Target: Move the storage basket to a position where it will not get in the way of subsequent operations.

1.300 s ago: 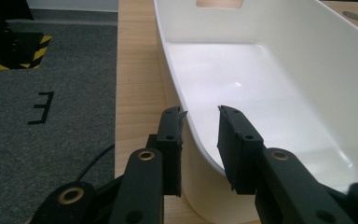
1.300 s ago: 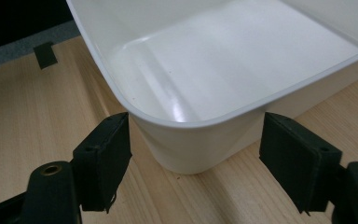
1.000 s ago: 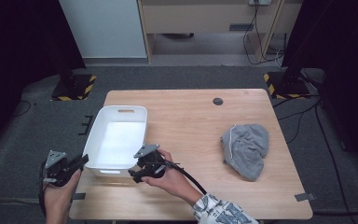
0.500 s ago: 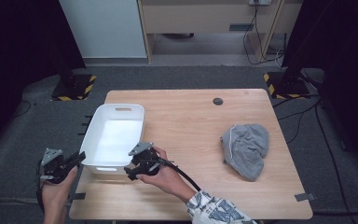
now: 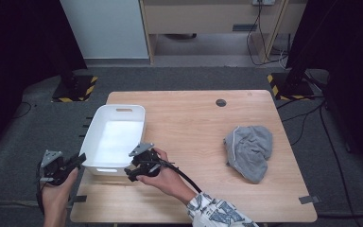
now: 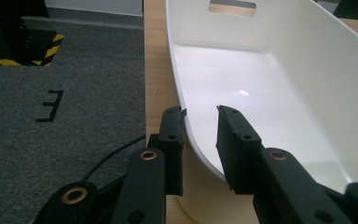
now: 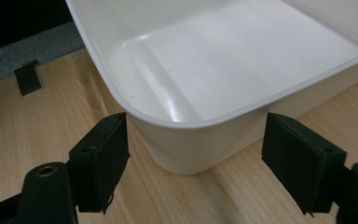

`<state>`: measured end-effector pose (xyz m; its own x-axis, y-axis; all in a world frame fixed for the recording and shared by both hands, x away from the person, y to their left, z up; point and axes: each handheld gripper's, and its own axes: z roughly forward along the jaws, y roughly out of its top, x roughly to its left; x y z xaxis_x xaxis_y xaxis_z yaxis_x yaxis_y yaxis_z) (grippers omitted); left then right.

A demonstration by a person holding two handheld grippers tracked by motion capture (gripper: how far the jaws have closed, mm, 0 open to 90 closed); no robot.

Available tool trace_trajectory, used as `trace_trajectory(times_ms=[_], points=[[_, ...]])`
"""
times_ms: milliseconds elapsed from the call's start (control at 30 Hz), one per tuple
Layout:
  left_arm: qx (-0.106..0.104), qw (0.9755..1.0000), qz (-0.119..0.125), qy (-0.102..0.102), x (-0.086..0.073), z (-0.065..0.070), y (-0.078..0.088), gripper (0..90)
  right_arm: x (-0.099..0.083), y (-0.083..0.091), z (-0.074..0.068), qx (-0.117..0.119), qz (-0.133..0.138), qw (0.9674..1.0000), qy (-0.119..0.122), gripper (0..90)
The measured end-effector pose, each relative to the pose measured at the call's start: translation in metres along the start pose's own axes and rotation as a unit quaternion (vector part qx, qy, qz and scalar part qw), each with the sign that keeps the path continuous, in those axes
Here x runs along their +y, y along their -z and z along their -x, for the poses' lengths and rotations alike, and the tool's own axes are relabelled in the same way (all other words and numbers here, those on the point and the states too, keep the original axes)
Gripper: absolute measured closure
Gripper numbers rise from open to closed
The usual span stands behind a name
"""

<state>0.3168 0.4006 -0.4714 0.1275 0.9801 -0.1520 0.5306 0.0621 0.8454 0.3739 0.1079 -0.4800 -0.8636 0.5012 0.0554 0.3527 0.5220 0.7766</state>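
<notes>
A white plastic tub (image 5: 115,138) sits at the bench's (image 5: 194,127) left edge, its near end close to the front-left corner and its slotted handle end facing the far side. The left gripper (image 5: 71,163) comes in from beyond the bench's left edge; in the left gripper view (image 6: 200,135) its jaws straddle the tub's near left rim, one jaw outside the wall and one inside, with a visible gap on each side of the thin wall (so they are loose around it, not pinching). The right gripper (image 5: 134,171), held in a hand (image 5: 163,177) with a patterned sleeve, lies at the tub's near right corner. In the right gripper view (image 7: 193,158) its jaws stand spread wide on either side of that rounded corner, apart from the plastic. The tub's inside is bare and glossy. A crumpled grey cloth (image 5: 249,151) lies well apart toward the bench's right edge, and a small dark round cap (image 5: 221,102) sits near the far edge.
</notes>
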Motion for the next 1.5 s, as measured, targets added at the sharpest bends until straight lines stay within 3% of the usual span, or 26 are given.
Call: trace_trajectory(times_ms=[600, 633, 667, 733, 833, 933, 1233, 1333, 1500], points=[[-0.006, 1.0000, -0.002, -0.007, 0.001, 0.007, 0.001, 69.4, 0.001, 0.000, 0.012, -0.002, -0.004, 1.0000, -0.006, 24.3], [-0.003, 0.9999, 0.002, -0.014, 0.001, 0.008, 0.001, 69.1, 0.001, 0.001, 0.012, -0.003, -0.003, 1.0000, -0.008, 24.2], [0.003, 0.9996, 0.009, -0.026, 0.001, 0.009, 0.001, 65.0, 0.001, 0.001, 0.012, -0.003, -0.002, 1.0000, -0.007, 23.8], [-0.006, 0.9995, 0.022, -0.022, 0.003, 0.010, 0.002, 51.0, 0.001, 0.004, 0.012, -0.004, 0.001, 1.0000, -0.003, 18.4], [-0.008, 0.9990, 0.040, -0.020, 0.008, 0.013, 0.003, 34.5, 0.002, 0.017, 0.016, -0.008, 0.008, 0.9999, -0.001, 15.0], [-0.019, 0.9981, 0.047, -0.034, 0.014, 0.020, 0.006, 28.0, 0.002, 0.035, 0.025, -0.007, 0.023, 0.9997, -0.008, 11.3], [-0.067, 0.9946, 0.042, -0.067, 0.032, 0.060, -0.003, 17.9, -0.027, 0.090, 0.071, -0.044, 0.015, 0.9988, -0.019, 7.0], [-0.095, 0.9919, 0.037, -0.076, 0.039, 0.077, -0.009, 14.9, -0.041, 0.106, 0.089, -0.053, 0.010, 0.9980, -0.033, 7.5], [-0.120, 0.9884, 0.028, -0.089, 0.045, 0.102, -0.019, 12.5, -0.059, 0.132, 0.114, -0.075, 0.006, 0.9960, -0.048, 11.0]])
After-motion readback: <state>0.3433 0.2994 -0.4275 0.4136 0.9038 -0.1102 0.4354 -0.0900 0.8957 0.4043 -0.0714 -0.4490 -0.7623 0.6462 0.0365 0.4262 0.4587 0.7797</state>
